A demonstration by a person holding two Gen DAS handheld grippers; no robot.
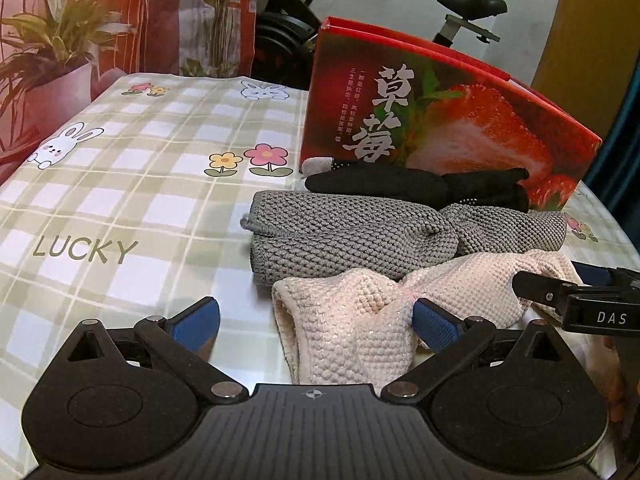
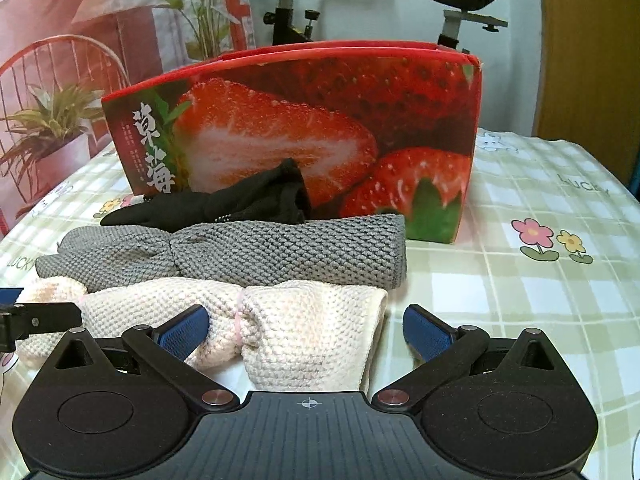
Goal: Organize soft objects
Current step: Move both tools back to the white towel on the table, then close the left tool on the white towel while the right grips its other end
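A pale pink knitted cloth, tied at its middle with a pink band, lies nearest me on the checked tablecloth. Behind it rests a grey knitted cloth, then black gloves against a red strawberry box. My left gripper is open over the pink cloth's left end, its right pad touching the fabric. My right gripper is open around the cloth's right end. The right gripper's finger shows at the left view's edge.
The table wears a green checked cloth with rabbits, flowers and "LUCKY". An exercise bike stands behind the box. A printed curtain with plants hangs at the back left. A wooden panel is at right.
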